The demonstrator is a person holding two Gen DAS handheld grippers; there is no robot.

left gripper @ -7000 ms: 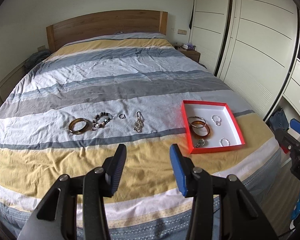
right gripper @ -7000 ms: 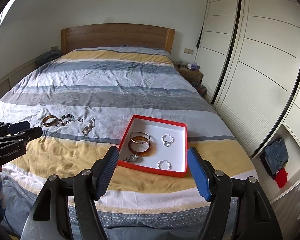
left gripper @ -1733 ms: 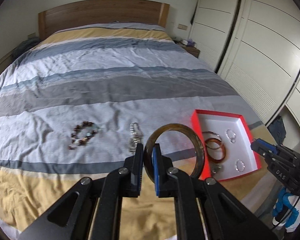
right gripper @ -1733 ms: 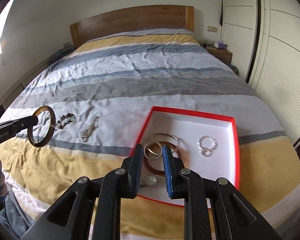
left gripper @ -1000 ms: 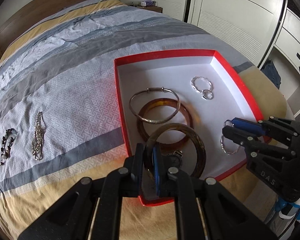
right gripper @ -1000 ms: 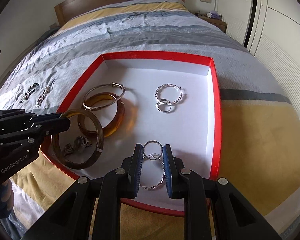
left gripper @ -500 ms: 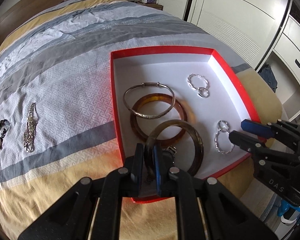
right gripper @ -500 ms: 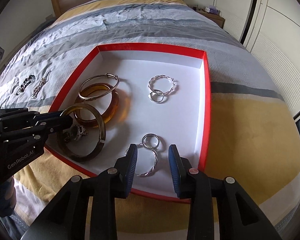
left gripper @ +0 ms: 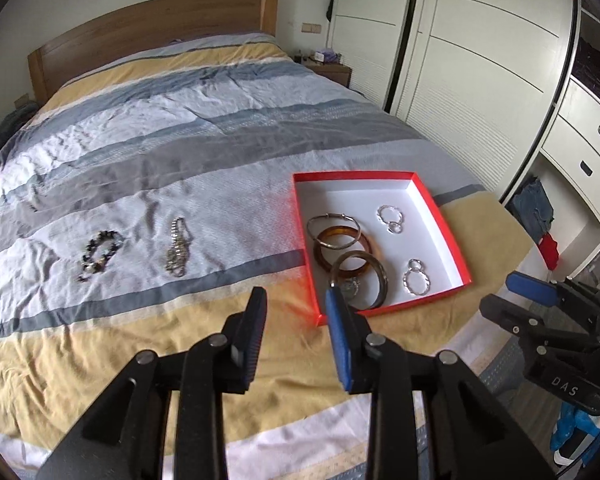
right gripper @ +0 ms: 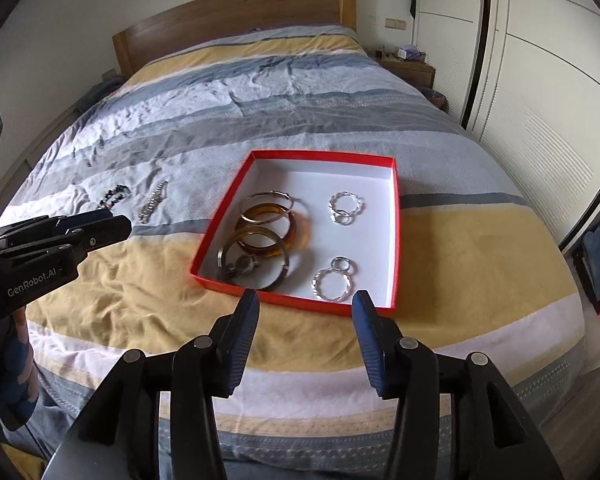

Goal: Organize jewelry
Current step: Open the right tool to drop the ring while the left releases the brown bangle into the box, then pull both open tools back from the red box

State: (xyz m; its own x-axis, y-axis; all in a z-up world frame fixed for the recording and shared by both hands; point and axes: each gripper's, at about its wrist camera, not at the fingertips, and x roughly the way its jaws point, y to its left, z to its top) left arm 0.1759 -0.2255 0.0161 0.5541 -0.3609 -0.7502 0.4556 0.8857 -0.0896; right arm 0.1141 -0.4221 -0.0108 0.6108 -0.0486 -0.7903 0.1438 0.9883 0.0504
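We work over the bed (left gripper: 180,148), whose striped duvet serves as a soft sorting surface, so nothing rolls off. At about four o'clock from its middle in the left wrist view sits the red-rimmed box (left gripper: 444,216), white inside, set near the bed's edge within easy reach of both hands.

Inside it, the bangles overlap along the nine o'clock side: a dark horn-coloured bangle (right gripper: 278,276) nearest us, an amber bangle (right gripper: 300,226) behind it, a thin silver bangle (right gripper: 268,202) on top of that. A small silver trinket (right gripper: 244,264) lies within the dark bangle. We judge like is being kept with like, since the hoop earrings (right gripper: 332,284) and the second pair (right gripper: 346,206) lie apart at the three o'clock side.

The left gripper (left gripper: 296,308) and right gripper (right gripper: 306,308) both hang above the near edge of the bed, jaws apart and empty; both have just been opening, with nothing between them.

Well to the box's nine o'clock, the beaded bracelet (left gripper: 100,254) and the silver chain bracelet (left gripper: 177,246) lie on the duvet, not yet boxed.
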